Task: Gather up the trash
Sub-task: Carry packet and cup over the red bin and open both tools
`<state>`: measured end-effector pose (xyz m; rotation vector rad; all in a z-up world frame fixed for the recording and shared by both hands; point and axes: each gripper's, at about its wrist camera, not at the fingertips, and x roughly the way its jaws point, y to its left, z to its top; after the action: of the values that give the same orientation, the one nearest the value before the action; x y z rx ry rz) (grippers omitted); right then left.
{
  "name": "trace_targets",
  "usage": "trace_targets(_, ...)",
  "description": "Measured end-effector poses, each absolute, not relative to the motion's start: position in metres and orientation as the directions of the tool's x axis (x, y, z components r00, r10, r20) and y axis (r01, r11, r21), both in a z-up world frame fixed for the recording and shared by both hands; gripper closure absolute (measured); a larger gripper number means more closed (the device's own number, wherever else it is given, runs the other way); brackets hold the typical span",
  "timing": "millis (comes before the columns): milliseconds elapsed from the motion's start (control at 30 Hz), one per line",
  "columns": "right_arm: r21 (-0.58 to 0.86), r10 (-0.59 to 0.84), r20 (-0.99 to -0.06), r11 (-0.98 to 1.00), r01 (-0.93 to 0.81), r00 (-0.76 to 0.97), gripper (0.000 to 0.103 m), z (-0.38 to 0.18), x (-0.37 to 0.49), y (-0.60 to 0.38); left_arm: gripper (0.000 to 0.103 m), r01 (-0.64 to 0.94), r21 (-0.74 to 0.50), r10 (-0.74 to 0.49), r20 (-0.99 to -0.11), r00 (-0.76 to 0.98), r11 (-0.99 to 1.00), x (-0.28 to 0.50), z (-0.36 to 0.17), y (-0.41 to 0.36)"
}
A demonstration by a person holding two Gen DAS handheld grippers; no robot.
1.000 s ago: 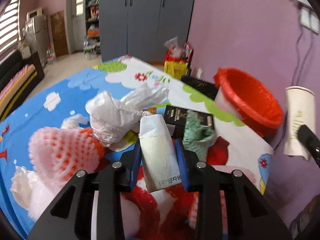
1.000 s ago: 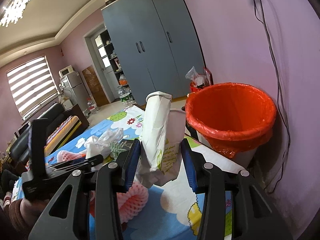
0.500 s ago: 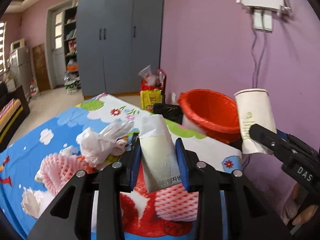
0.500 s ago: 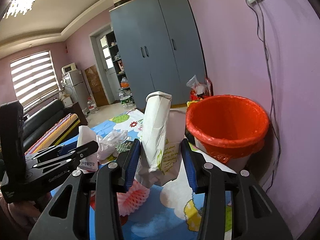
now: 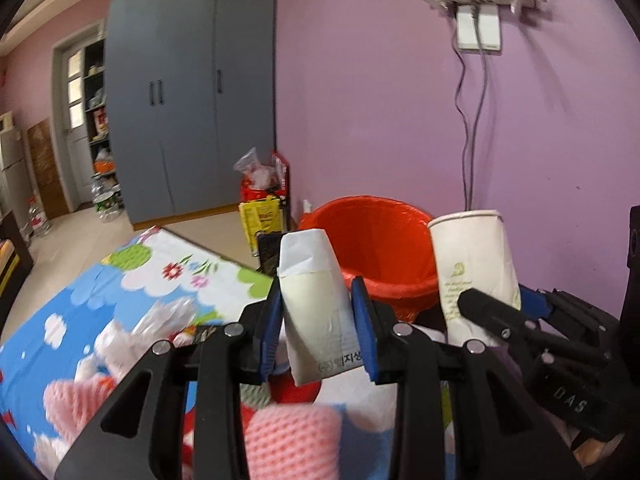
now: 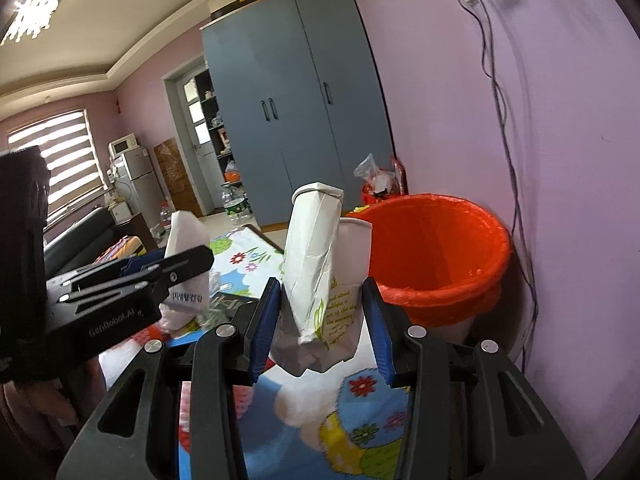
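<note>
Your left gripper (image 5: pixel 318 328) is raised above the patterned mat (image 5: pixel 120 300) and tilted a little downward, its blue pads clamped on both sides of a small white carton (image 5: pixel 316 312) that stands upright between them. Dark Korean print runs along the carton's lower edge; you can make out only part of it. From the right wrist view the same carton (image 6: pixel 186 264) shows another line of Korean lettering on its side, and the black body of that left gripper (image 6: pixel 168 268) carries the words "GenRobot.AI".

Your right gripper (image 6: pixel 322 320) sits just to the right of the left one, also angled slightly down, with its pads closed on a crushed paper cup (image 6: pixel 320 280). The cup is folded flat at the top and crumpled at the bottom. It bears a green leaf mark and several lines of gold cursive, too small to read. In the left wrist view the cup (image 5: pixel 474 268) shows a small gold emblem above that script, and the right gripper (image 5: pixel 496 308) has "DAS" on its casing.

The red-lined bin (image 6: pixel 440 260) stands on the floor against the purple wall, just beyond both held items and to the right. Pink foam netting (image 5: pixel 292 436) lies on the mat below your left gripper.
</note>
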<state>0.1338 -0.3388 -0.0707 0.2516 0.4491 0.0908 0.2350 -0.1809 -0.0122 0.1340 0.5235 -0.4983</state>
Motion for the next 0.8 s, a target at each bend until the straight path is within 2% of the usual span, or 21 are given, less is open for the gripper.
trace_targets(333, 0.264, 0.065, -0.433, 0.963, 0.058, 0.899, 0.062, -0.077, 0.168, -0.387, 0.070, 0.579, -0.035, -0.501, -0.544, 0.673, 0.815, 0.294, -0.003, -0.243)
trace_targets(733, 0.237, 0.004, -0.483, 0.963, 0.126, 0.876, 0.061, -0.105, 0.251, -0.441, 0.069, 0.602, -0.067, -0.522, -0.582, 0.623, 0.795, 0.390, -0.009, -0.320)
trace_targets(800, 0.227, -0.009, -0.488, 0.964, 0.136, 0.873, 0.057, -0.108, 0.263, -0.446, 0.064, 0.605, -0.056, -0.514, -0.592, 0.620, 0.794, 0.405, -0.014, -0.333)
